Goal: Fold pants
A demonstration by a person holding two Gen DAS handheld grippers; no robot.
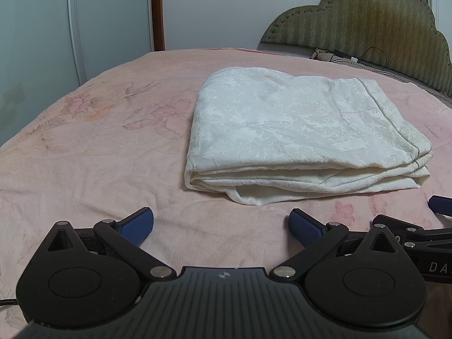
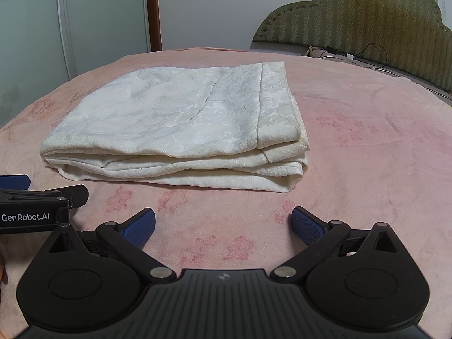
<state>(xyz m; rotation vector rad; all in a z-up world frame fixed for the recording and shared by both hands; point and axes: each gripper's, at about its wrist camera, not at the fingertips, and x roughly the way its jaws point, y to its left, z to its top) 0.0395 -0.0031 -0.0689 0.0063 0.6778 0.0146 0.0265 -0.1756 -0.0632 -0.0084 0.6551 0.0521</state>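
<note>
Lying at centre frame on the pink bedspread [image 1: 84,155], the cream pants [image 1: 296,130] form a layered stack — folding looks complete. Left gripper [image 1: 221,226] and right gripper [image 2: 223,224] stand spread, empty. Tuck the loose lower-front edge — don't drag layers.

We look low across the bed [image 1: 84,155] from each tool, facing the headboard [image 1: 367,19]. Our left view has the folded pants [image 1: 296,130] right of centre, our right view left of centre; both share them, near.
</note>
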